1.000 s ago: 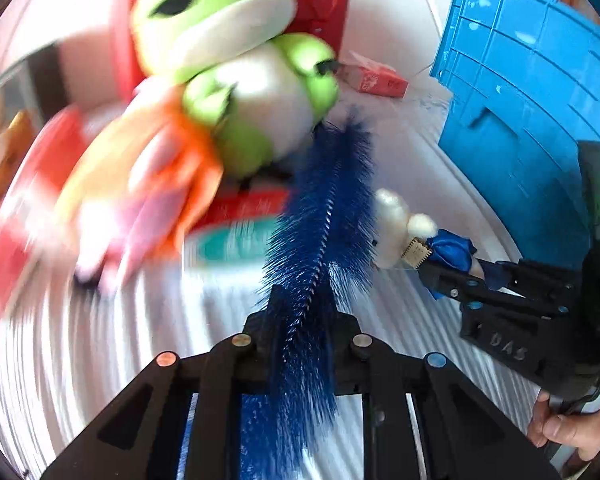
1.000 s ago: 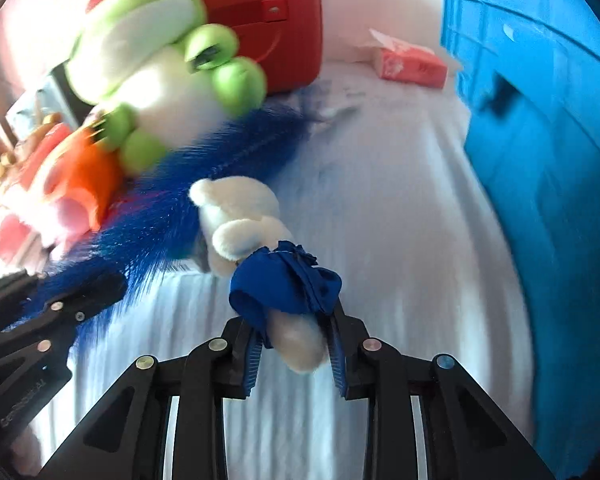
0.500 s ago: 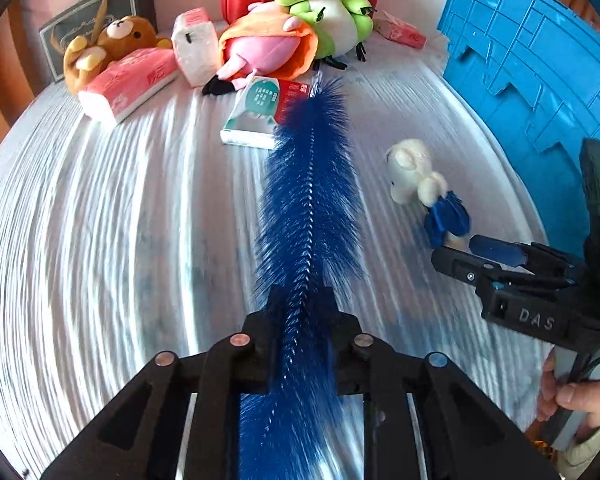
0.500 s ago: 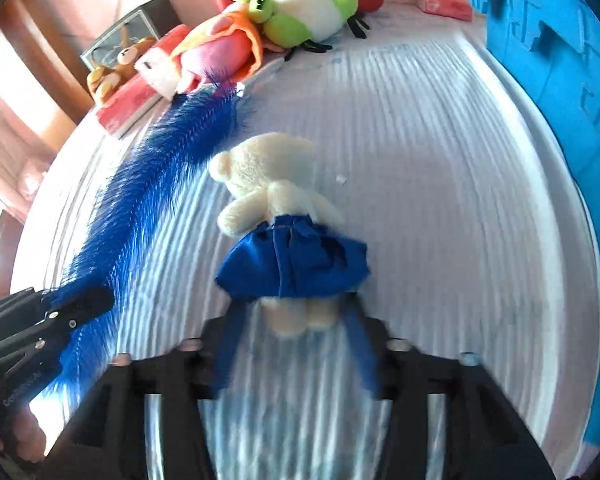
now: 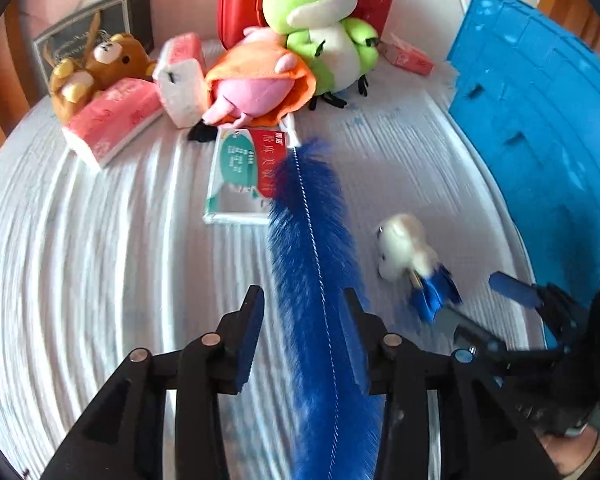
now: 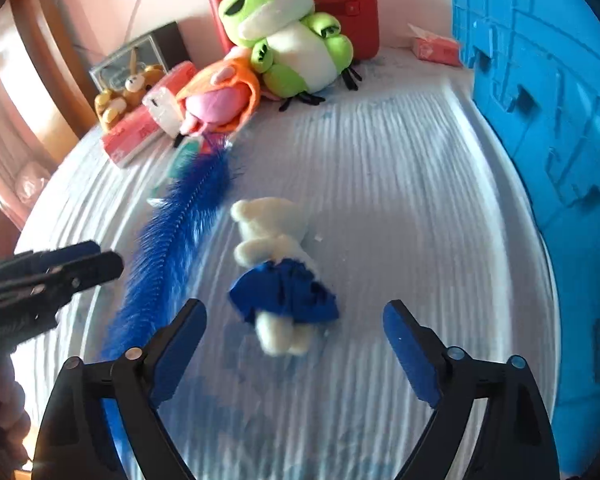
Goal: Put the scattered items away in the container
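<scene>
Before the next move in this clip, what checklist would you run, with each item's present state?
1. Left gripper free of blue feather: ok, jaws opening, pads clear of it.
2. Right gripper free of small white bear: ok, jaws opening wide.
3. Bear resting on white cloth: ok.
4. Blue crate within view: ok.
5. Crate's opening reachable: cannot tell.

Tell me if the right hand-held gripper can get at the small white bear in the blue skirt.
Probably yes: the right hand-held gripper, jaws opening, has the white bear lying loose just ahead with nothing between; the blue feather lies off to the side.
</scene>
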